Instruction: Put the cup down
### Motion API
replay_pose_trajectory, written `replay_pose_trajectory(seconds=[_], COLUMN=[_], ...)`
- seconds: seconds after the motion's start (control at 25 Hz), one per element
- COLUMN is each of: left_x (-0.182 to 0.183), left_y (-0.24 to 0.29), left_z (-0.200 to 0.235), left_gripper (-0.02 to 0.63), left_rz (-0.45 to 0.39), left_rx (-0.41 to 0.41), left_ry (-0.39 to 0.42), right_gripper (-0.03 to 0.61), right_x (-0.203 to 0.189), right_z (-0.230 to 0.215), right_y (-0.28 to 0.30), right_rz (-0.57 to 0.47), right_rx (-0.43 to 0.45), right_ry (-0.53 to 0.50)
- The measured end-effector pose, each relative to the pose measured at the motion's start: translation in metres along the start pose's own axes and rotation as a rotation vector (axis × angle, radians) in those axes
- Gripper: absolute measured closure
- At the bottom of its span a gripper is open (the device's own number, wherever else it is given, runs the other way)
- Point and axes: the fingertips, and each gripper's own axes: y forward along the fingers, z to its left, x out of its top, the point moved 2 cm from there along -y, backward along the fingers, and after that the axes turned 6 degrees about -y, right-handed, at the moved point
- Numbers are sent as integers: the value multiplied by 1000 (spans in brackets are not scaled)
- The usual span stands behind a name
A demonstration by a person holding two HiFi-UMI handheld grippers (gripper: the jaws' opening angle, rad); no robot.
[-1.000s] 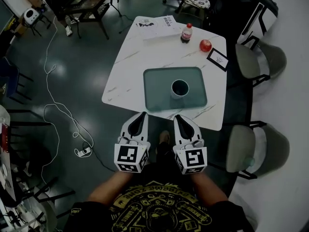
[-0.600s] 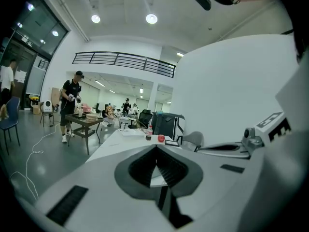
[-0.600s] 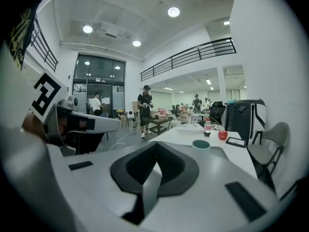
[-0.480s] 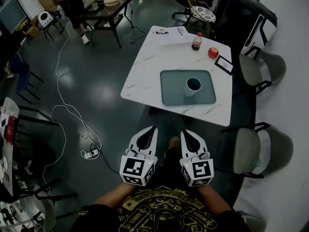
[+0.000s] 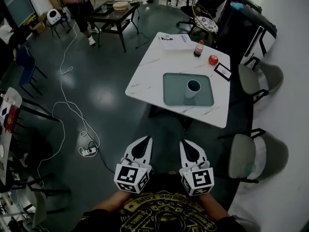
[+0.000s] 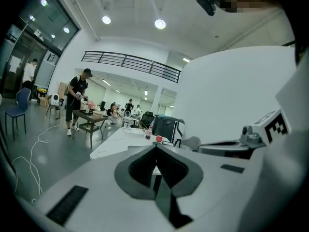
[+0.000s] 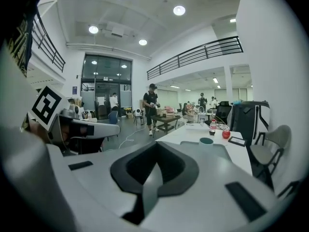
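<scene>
Cup [image 5: 193,88]: standing upright on the tray [image 5: 170,96], toward its 3 o'clock edge, touching neither hand-held gripper.

Tray: lying on the surface [image 5: 145,79], close to the 6 o'clock edge.

Bottle [image 5: 198,48]: standing at 12 o'clock from the cup, with a red ball [image 5: 213,59] at 1 o'clock and a card [image 5: 222,71] at 2 o'clock.

Left hand-held gripper [image 5: 146,139]: hanging clenched and empty over the floor [image 5: 111,95], well apart from the surface, at 7 o'clock from the cup, pointing toward 12 o'clock.

Right hand-held gripper [image 5: 185,143]: hanging just beside the left one at its 3 o'clock, likewise clenched on nothing, at 6 o'clock from the cup.
</scene>
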Motion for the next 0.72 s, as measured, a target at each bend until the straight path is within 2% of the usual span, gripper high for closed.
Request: replay_pose_trajectory(seconds=[0.4, 0.72], left_x=[-26, -45], left_y=[-16, -24], left_z=[-71, -82], left_gripper=[604, 603], left_rz=[14, 21], left_rx=[10, 82], left_ry=[24, 33], right_gripper=[572, 574], right_x=[-12, -38], right_z=[-6, -12], right_y=[-59, -75], right_rz=[21, 19], right_rx=[95, 151], right_ry=[-40, -36])
